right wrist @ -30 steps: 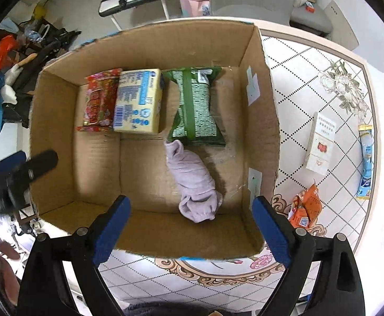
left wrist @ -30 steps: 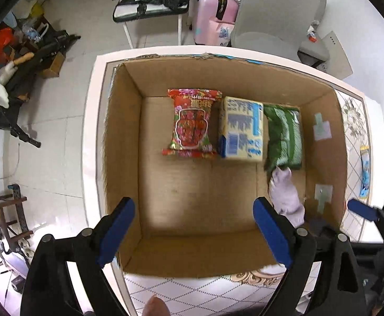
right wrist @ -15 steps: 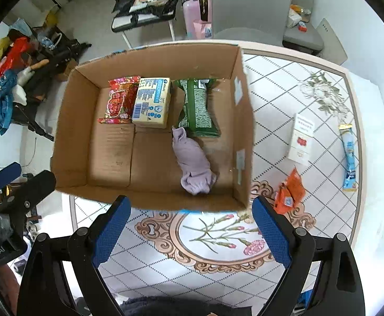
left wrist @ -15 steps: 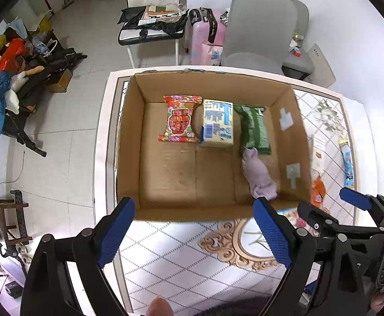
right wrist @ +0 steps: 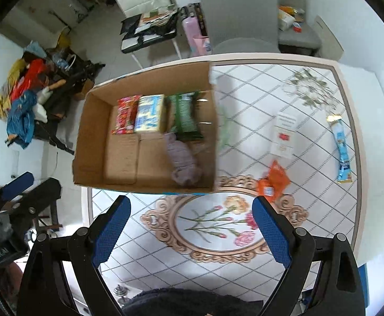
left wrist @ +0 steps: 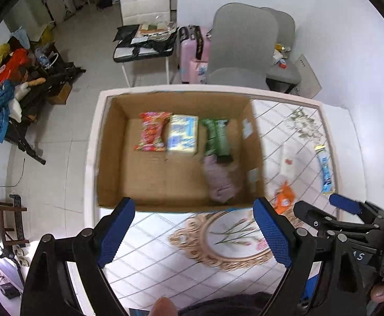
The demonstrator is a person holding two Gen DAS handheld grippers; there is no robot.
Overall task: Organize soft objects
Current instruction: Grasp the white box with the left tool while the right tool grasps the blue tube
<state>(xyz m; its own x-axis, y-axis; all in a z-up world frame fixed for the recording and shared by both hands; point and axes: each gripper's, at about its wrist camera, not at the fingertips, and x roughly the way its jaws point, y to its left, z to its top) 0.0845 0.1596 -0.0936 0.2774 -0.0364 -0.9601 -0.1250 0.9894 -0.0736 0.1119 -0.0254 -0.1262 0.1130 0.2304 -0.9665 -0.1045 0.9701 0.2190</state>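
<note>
- The lilac soft cloth bundle [right wrist: 182, 162] lies inside the cardboard box [right wrist: 92, 121], on its floor toward the near right corner, its far end touching the green packet [right wrist: 186, 117]; along the box's far wall a red snack packet [right wrist: 125, 115], a yellow-and-blue carton [right wrist: 148, 114] and the green packet sit side by side.
- The box stands at the table's [right wrist: 244, 239] left edge, reaching to the far edge.
- On the table right of the box: an orange sachet [right wrist: 272, 181] just beside the box's near right corner; a white carton [right wrist: 284, 134] farther right; a blue stick pack [right wrist: 340, 150] near the right edge.
- The right tongs [right wrist: 190, 223] are spread wide and empty, over the table's floral medallion; the bundle lies beyond their tips, apart.
- The left tongs [left wrist: 193, 230] are likewise spread and empty, level with the box's near wall; the bundle lies just beyond.
</note>
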